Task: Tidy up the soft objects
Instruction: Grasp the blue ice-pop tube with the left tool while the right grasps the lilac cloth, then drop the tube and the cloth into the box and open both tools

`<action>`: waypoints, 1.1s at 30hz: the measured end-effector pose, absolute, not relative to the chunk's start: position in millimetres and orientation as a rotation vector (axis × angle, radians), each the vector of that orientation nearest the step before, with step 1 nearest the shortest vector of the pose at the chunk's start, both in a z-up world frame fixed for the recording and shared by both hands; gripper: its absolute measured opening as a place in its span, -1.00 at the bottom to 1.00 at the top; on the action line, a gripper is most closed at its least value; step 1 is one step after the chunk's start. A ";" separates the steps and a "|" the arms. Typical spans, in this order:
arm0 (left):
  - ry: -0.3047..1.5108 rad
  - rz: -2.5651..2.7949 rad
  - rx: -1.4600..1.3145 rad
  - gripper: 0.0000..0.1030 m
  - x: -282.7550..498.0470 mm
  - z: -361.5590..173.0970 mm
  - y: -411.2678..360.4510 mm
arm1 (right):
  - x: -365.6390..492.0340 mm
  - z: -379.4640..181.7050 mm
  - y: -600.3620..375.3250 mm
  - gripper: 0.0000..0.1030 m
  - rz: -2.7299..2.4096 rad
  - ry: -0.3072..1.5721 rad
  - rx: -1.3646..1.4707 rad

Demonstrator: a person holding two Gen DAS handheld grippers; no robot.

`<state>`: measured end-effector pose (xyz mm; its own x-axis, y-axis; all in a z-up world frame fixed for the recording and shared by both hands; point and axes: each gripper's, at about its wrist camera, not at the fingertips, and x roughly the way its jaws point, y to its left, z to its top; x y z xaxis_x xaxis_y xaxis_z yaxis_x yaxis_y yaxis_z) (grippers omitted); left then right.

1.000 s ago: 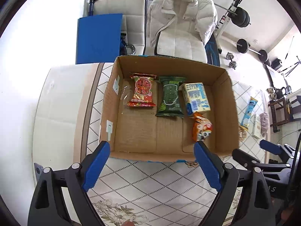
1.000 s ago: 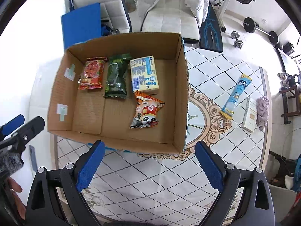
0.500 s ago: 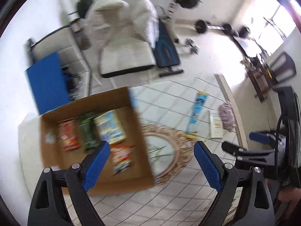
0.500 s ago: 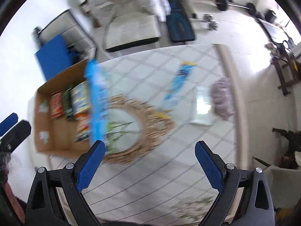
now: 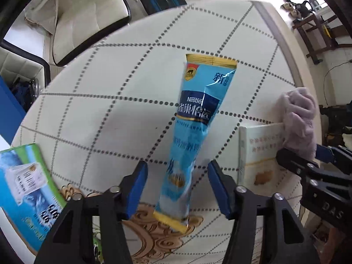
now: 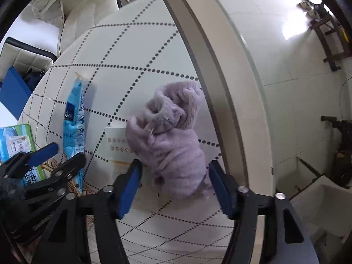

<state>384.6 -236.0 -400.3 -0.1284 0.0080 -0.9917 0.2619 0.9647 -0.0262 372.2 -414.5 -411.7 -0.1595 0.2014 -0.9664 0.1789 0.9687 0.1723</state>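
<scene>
Lilac fuzzy cloth [image 6: 173,140] sits between the wide-spread right tool [image 6: 173,184]; the left tool [image 5: 177,187], also wide, straddles a blue sachet [image 5: 193,132].

Bright daylight, even overall. Strong fisheye bend; dark vignette at the frame corners in both views. Glare patch on the glossy floor [image 6: 292,30], upper right of right wrist view. Soft shadow right of the blue sachet [image 5: 193,136]. Green-blue box [image 5: 24,189], lower left, smeared by motion blur. Centre sharp.

Light-blue, gold-edged packet [image 5: 194,132]; lilac fuzzy cloth [image 6: 171,140]; white table [image 5: 110,101] crossed by dotted diamond lines; blue gripper pads [image 5: 138,184].
</scene>
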 end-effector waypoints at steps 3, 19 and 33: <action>1.659 -0.216 0.204 -0.37 385.8 -396.0 -241.4 | 372.6 -411.3 -419.6 -0.13 0.048 1.726 0.338; 1.528 -0.261 -0.108 -0.74 347.3 -302.4 -188.2 | 341.8 -316.9 -390.6 -0.22 0.100 1.594 0.312; 1.321 -0.171 -0.195 -0.74 257.1 -165.2 3.4 | 264.5 -200.2 -189.6 -0.22 0.366 1.502 0.230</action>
